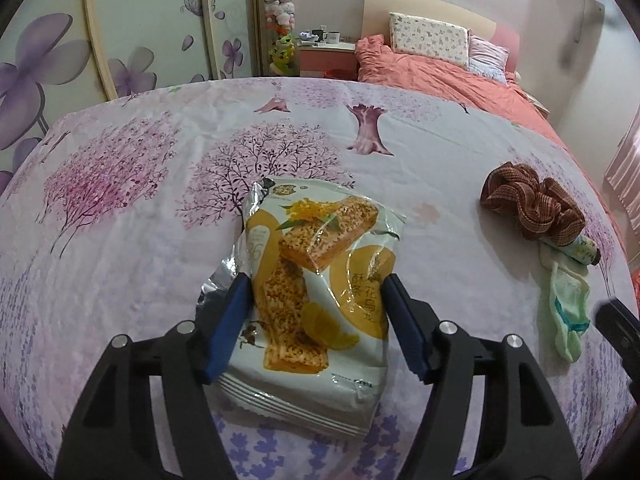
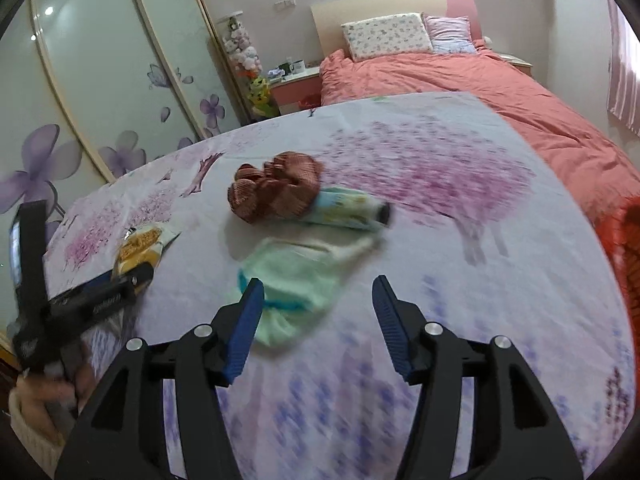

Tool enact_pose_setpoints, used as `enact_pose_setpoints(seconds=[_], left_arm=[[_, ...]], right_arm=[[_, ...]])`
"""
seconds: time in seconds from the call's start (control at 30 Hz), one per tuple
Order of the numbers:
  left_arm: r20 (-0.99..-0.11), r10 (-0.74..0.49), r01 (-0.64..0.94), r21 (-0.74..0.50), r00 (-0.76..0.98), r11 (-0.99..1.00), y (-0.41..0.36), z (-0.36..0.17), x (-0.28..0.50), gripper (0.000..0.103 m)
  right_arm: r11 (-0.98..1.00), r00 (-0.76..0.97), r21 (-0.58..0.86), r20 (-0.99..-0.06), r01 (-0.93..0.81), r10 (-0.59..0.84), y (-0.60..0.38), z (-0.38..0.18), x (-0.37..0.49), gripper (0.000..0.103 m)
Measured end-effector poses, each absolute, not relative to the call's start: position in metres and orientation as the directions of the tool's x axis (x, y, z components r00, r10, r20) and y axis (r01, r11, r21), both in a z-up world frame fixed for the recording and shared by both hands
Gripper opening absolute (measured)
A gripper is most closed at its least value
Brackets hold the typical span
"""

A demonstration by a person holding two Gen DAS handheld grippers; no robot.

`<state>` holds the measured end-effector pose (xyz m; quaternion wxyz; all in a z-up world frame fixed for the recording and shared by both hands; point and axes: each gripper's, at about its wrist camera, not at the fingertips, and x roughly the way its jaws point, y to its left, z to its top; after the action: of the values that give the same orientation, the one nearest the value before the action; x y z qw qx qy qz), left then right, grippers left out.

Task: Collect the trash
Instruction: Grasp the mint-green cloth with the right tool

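The left claw [image 1: 316, 324] points down at a snack wrapper [image 1: 316, 280] that lies flat on the floral sheet [image 1: 160, 200] of a bed. Its two blue fingers [image 1: 228, 328] stand on either side of the wrapper, the left one against the wrapper's edge and the right one touching or just beside the other edge; whether they press on it cannot be told. The wrapper is white and yellow with pictures of sesame bars, and torn silver foil shows at its left side.

The right claw [image 2: 316, 320] hovers half open over the same sheet with nothing between its fingers. Its left fingertip overlaps the near edge of a pale green sock [image 2: 296, 280] with a blue band. This view is blurred. At its left edge the left claw appears again, held by a hand [image 2: 48, 392], with the wrapper at its tip.

Beyond the sock lies a small tube [image 2: 348, 212] with a light blue and yellow print and a dark end, and touching it, a brown striped scrunchie [image 2: 276, 192].

Farther back a coral duvet [image 2: 500, 92] covers the rest of the bed, with two pillows [image 2: 388, 34] against the headboard. A nightstand [image 1: 328, 56] with mugs stands beside it, then a stack of plush toys [image 1: 280, 8] and wardrobe doors [image 1: 120, 40] printed with purple flowers
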<state>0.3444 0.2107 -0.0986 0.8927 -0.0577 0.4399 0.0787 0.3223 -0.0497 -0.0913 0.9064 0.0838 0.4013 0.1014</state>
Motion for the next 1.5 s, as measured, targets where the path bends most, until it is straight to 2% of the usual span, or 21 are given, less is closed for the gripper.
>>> enact_pose_setpoints(seconds=[0.17, 0.2, 0.3, 0.37, 0.5, 0.67, 0.73, 0.87, 1.1, 1.37, 1.5], left_arm=[[-0.795, 0.089, -0.19, -0.034, 0.601, 0.981, 0.211, -0.1, 0.344, 0.067], [-0.795, 0.087, -0.19, -0.036, 0.601, 0.981, 0.211, -0.1, 0.345, 0.067], [-0.794, 0.084, -0.189, -0.039, 0.602, 0.981, 0.211, -0.1, 0.345, 0.067], [-0.794, 0.084, -0.189, -0.039, 0.602, 0.981, 0.212, -0.101, 0.346, 0.067], [-0.794, 0.084, -0.189, -0.039, 0.602, 0.981, 0.211, -0.101, 0.345, 0.067], [-0.793, 0.078, -0.187, -0.046, 0.604, 0.981, 0.212, -0.101, 0.346, 0.067], [-0.792, 0.072, -0.187, -0.054, 0.607, 0.981, 0.213, -0.101, 0.346, 0.067], [-0.786, 0.05, -0.186, -0.083, 0.616, 0.979, 0.216, -0.1, 0.344, 0.068], [-0.771, 0.001, -0.183, -0.15, 0.636, 0.972, 0.224, -0.099, 0.34, 0.069], [-0.776, 0.012, -0.182, -0.133, 0.631, 0.974, 0.223, -0.099, 0.34, 0.069], [-0.787, 0.04, -0.161, -0.077, 0.616, 0.984, 0.214, -0.099, 0.342, 0.072]], right_arm=[[0.979, 0.631, 0.182, -0.749, -0.094, 0.2, -0.032, -0.104, 0.338, 0.06], [0.98, 0.633, 0.177, -0.749, -0.096, 0.197, -0.032, -0.103, 0.338, 0.057], [0.988, 0.632, 0.135, -0.76, -0.071, 0.149, -0.035, -0.104, 0.337, 0.015], [0.988, 0.629, 0.131, -0.762, -0.082, 0.154, -0.044, -0.104, 0.335, 0.005], [0.994, 0.638, 0.099, -0.764, -0.035, 0.098, -0.069, -0.103, 0.325, 0.004], [0.992, 0.641, 0.028, -0.765, 0.127, -0.06, -0.116, -0.102, 0.315, 0.004], [0.983, 0.637, 0.042, -0.766, 0.179, -0.084, -0.134, -0.103, 0.312, 0.004], [0.967, 0.647, 0.151, -0.762, 0.205, -0.018, -0.156, -0.105, 0.305, 0.004], [0.96, 0.652, 0.188, -0.758, 0.205, 0.009, -0.158, -0.107, 0.302, 0.004], [0.953, 0.658, 0.23, -0.751, 0.198, 0.045, -0.162, -0.106, 0.303, 0.005], [0.969, 0.652, 0.209, -0.755, 0.131, 0.075, -0.156, -0.102, 0.305, 0.014]])
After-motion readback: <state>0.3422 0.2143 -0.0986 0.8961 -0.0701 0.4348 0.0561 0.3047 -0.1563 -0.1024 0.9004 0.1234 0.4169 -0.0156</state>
